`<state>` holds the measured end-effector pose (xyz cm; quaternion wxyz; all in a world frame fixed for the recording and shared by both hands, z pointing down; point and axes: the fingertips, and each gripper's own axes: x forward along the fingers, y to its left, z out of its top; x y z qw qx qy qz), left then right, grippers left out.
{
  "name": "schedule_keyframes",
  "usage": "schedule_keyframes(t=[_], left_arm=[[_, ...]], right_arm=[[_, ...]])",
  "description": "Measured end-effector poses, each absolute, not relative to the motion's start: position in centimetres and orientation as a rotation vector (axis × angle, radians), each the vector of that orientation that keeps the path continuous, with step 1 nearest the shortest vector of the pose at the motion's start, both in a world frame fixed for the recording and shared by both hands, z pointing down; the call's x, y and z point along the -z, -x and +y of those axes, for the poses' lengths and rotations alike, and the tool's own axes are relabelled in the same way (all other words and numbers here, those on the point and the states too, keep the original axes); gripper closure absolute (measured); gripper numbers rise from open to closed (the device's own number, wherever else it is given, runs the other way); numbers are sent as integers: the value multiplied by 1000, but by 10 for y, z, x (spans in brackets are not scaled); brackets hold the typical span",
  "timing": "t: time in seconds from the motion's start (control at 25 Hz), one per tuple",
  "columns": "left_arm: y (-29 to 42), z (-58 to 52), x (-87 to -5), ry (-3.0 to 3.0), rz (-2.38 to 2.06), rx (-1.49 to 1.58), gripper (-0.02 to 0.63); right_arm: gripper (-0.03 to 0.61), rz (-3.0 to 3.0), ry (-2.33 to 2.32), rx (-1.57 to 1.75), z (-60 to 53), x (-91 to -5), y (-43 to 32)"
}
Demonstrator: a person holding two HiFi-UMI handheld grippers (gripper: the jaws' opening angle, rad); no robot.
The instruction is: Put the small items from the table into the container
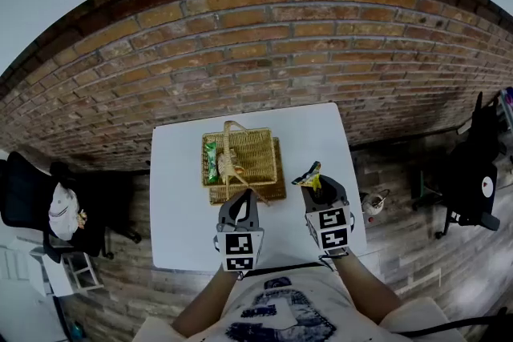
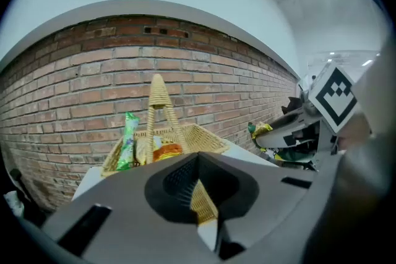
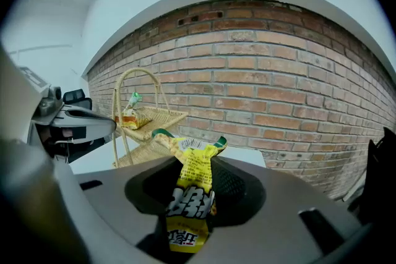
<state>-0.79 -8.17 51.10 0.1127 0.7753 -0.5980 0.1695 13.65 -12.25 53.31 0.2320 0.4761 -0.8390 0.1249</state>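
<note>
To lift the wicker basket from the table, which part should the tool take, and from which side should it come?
Take the top of the arched handle, coming from above, with the jaws across its narrow band. It stands upright over the middle of the basket, higher than the green packet inside, so the load would probably hang balanced.

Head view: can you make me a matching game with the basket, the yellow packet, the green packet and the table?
Things:
1. basket
2. yellow packet
3. green packet
4. table

Places or colours:
A. held by the right gripper
B. lying in the basket
C. white
D. woven, standing on the table

Pairs: 1-D, 2-A, 3-B, 4-C
</note>
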Motion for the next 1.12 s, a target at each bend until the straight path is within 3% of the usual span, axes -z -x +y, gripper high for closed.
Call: schedule_keyframes(t=[0.56,1.12], left_arm=[[100,-82,-483,-2256,-1846,-415,566],[121,-98,-474,-2279,-1850,-389,566]], right_arm=[[414,-2377,-1378,-247,-126,-481,-69],[414,-2399,-1370,-224,-137,-473,-40]])
